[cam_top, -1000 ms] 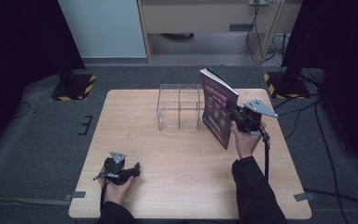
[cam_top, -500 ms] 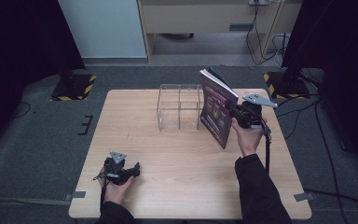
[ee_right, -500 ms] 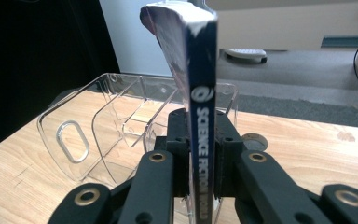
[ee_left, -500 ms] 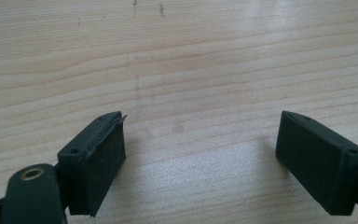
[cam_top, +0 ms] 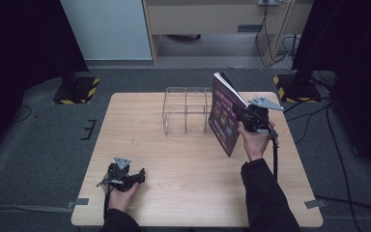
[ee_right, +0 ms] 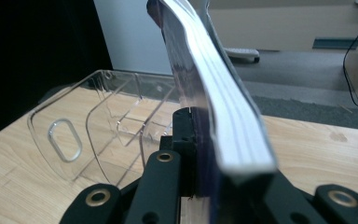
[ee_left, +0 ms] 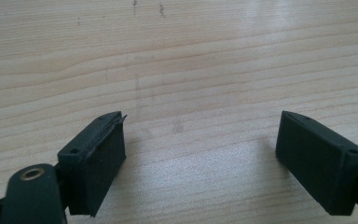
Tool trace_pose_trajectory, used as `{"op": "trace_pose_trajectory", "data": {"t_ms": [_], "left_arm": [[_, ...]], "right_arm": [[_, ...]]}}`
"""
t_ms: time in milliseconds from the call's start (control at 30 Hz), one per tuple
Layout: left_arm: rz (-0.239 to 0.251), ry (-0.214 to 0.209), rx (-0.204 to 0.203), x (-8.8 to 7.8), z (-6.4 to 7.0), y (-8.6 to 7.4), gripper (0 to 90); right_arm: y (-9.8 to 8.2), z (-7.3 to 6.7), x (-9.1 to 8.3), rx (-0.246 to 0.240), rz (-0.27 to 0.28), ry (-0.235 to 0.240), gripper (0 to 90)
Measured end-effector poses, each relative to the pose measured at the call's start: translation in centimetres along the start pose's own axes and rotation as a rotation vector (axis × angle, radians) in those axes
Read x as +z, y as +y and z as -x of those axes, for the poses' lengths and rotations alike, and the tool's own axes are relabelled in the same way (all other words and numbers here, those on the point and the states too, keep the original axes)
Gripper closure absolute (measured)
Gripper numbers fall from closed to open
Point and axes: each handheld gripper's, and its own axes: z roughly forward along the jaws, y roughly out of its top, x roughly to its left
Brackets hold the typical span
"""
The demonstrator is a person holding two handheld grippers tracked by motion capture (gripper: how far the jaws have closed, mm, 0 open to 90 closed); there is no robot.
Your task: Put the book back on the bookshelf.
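Note:
A thick book (cam_top: pixel 223 115) with a dark purple cover stands upright and tilted above the right part of the table, just right of a clear acrylic organizer (cam_top: pixel 185 110). My right gripper (cam_top: pixel 240 117) is shut on the book's lower right edge. In the right gripper view the book (ee_right: pixel 235 126) runs up between the jaws of the right gripper (ee_right: pixel 209 186), which have just closed a little tighter on it, and the organizer (ee_right: pixel 98 126) lies to its left. My left gripper (cam_top: pixel 139 176) rests on the table at the front left. It is open, with bare wood between the jaws of the left gripper (ee_left: pixel 200 158).
The wooden table (cam_top: pixel 183 164) has a bare middle and front. Dark stands with yellow-black striped bases (cam_top: pixel 77 89) sit on the floor beyond the far corners. Cables (cam_top: pixel 270 29) lie on the floor at the back right.
The right hand has shifted slightly up and toward the organizer with the book still in its grip. The left hand and its gripper have stayed put.

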Motion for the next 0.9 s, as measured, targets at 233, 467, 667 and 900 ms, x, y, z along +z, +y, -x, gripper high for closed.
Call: {"op": "trace_pose_trajectory", "data": {"t_ms": [233, 467, 667, 900], "left_arm": [[0.0, 0.0, 0.0, 0.0, 0.0, 0.0, 14.8], [0.0, 0.0, 0.001, 0.0, 0.0, 0.0, 14.7], [0.0, -0.001, 0.002, 0.0, 0.0, 0.0, 14.7], [0.0, -0.001, 0.002, 0.0, 0.0, 0.0, 14.7]], "right_arm": [[0.3, -0.2, 0.7, 0.011, 0.056, -0.002, 84.4], [0.9, 0.2, 2.8, 0.023, 0.094, -0.034, 84.3], [0.5, 0.1, 4.1, 0.025, 0.09, -0.056, 84.3], [0.3, -0.1, 4.3, 0.029, 0.12, -0.079, 84.3]]}}
